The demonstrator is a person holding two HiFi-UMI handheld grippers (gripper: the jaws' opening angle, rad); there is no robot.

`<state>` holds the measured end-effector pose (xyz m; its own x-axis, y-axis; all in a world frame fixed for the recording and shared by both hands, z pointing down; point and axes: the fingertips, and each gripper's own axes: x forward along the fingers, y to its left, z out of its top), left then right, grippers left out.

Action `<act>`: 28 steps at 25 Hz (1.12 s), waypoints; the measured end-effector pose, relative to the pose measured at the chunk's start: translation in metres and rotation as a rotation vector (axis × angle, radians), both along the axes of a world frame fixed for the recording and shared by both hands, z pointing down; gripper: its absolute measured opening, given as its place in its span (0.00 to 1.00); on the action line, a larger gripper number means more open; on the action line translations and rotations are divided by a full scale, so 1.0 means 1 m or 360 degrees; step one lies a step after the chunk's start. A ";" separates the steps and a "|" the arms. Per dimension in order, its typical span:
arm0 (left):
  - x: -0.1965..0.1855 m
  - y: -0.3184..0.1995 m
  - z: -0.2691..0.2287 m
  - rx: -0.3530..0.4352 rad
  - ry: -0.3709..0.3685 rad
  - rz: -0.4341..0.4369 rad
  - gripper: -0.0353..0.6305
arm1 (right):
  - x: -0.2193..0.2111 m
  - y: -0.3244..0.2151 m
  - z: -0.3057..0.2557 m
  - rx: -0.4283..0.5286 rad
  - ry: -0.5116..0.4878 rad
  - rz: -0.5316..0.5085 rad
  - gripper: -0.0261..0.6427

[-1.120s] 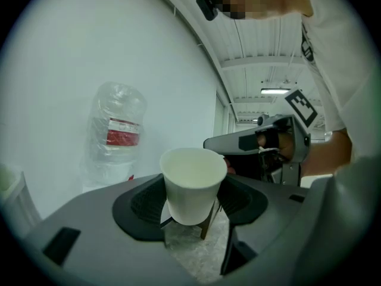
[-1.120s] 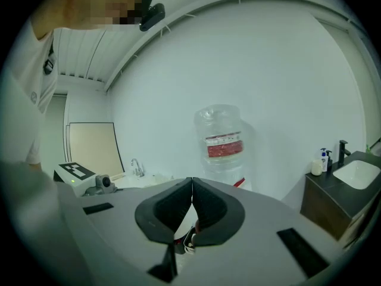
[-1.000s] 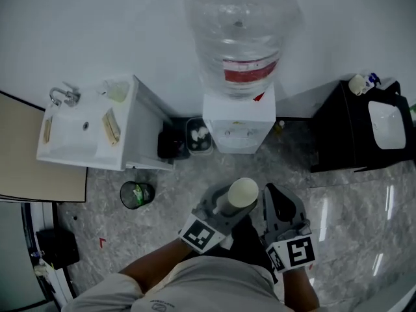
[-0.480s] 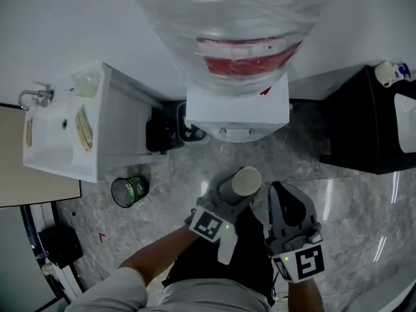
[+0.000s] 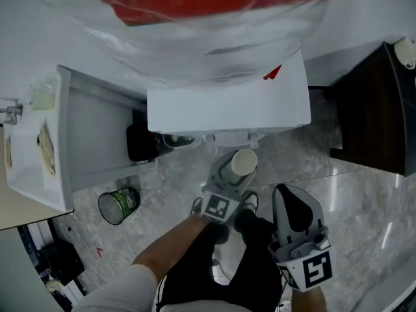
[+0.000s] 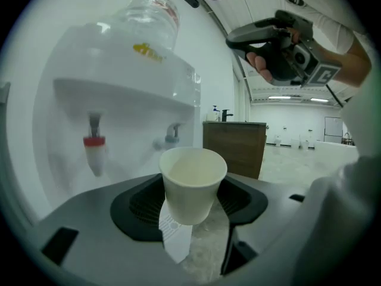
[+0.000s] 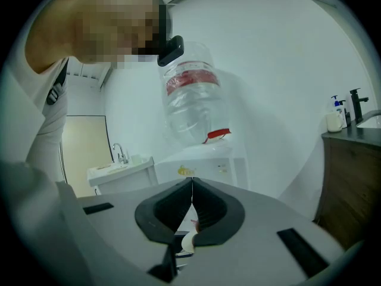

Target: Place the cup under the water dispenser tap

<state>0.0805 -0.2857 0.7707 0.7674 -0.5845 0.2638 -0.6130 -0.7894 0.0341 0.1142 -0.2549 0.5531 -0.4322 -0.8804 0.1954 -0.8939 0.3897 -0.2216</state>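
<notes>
Left tool (image 6: 190,204) clamped on paper cup (image 6: 192,180). Cup upright, mouth up, looks empty. Water dispenser (image 5: 227,112) straight ahead of cup, near, not touching. Blue tap (image 6: 171,134) shows just above-left of rim, farther back. Red tap (image 6: 94,151) well left. Judgement: cup wants push forward, slightly left, under blue tap. Right tool (image 7: 190,207) jaws together, empty, farther back from dispenser than left tool.
</notes>
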 end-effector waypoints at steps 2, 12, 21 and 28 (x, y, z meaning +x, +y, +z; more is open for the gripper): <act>0.006 -0.012 0.027 -0.0008 -0.0011 -0.0030 0.45 | 0.003 -0.006 0.014 0.0025 -0.0007 0.0009 0.06; 0.021 -0.058 0.111 -0.0026 -0.0072 -0.0224 0.45 | 0.027 -0.012 0.066 -0.0003 -0.0024 0.0049 0.06; 0.027 -0.072 0.134 -0.0020 -0.0152 -0.0309 0.47 | 0.034 -0.009 0.078 -0.0070 -0.0048 0.0046 0.06; 0.025 -0.067 0.123 -0.0051 -0.0106 -0.0287 0.56 | 0.030 -0.005 0.075 -0.0099 -0.0058 0.0017 0.06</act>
<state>0.1053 -0.3525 0.8938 0.6312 -0.7015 0.3308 -0.7461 -0.6657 0.0121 0.1441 -0.2603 0.6285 -0.4307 -0.8716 0.2342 -0.8888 0.3647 -0.2776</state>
